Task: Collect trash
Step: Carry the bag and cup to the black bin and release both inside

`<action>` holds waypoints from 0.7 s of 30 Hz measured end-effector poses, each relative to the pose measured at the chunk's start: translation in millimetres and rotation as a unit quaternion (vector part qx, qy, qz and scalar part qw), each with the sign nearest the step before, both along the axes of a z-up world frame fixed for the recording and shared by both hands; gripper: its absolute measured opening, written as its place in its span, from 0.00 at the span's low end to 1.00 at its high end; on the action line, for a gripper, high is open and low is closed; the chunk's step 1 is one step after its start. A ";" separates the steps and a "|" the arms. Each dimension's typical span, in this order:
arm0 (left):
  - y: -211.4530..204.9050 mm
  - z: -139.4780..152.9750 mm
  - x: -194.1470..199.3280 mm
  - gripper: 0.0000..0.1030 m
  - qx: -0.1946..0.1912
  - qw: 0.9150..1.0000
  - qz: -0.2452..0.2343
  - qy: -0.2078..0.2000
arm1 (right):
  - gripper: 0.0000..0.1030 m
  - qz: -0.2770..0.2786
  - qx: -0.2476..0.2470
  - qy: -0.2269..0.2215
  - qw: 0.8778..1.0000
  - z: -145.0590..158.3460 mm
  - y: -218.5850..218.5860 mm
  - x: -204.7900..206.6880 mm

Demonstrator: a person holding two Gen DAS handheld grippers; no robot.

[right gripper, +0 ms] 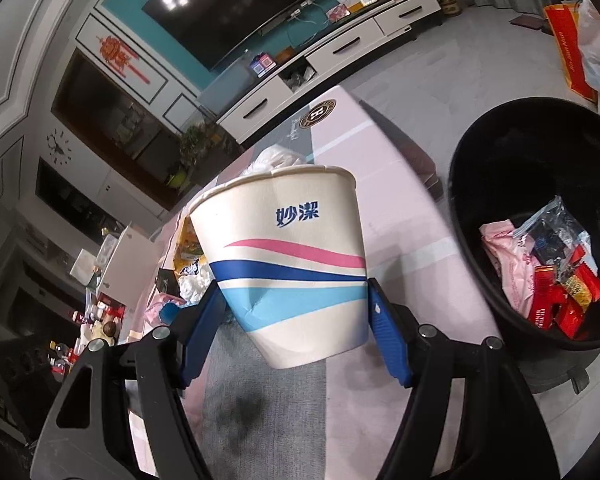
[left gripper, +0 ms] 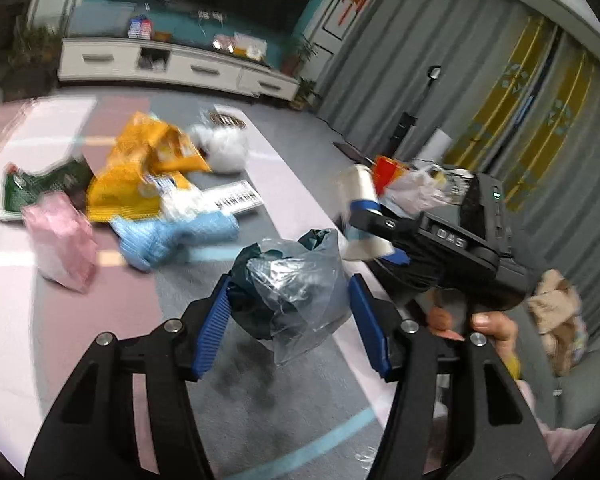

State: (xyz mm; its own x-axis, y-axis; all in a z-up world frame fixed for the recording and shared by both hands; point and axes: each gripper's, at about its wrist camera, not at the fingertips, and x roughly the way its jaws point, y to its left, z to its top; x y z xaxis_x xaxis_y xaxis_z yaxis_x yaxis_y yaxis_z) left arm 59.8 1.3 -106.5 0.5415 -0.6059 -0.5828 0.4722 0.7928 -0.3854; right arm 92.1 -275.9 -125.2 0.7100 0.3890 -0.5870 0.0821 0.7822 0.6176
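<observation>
Between your left tongs (left gripper: 288, 320), a crumpled clear and dark plastic bag (left gripper: 290, 292) sits gripped above the table (left gripper: 100, 320). Your right tongs (right gripper: 292, 320) are clamped on a tilted paper cup (right gripper: 288, 256), held over the table just beside the black bin (right gripper: 472, 184), where wrappers (right gripper: 556, 292) lie. More trash (left gripper: 140, 184) is scattered across the table's far side.

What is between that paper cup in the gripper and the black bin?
Nothing visible: the paper cup sits in the right gripper, and only bare table lies between it and the open black bin.
</observation>
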 end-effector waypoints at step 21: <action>-109.2 -0.3 14.3 0.59 0.040 0.999 -0.026 -0.001 | 0.68 -0.108 -0.006 -0.021 0.994 9.6 -99.3 -53.0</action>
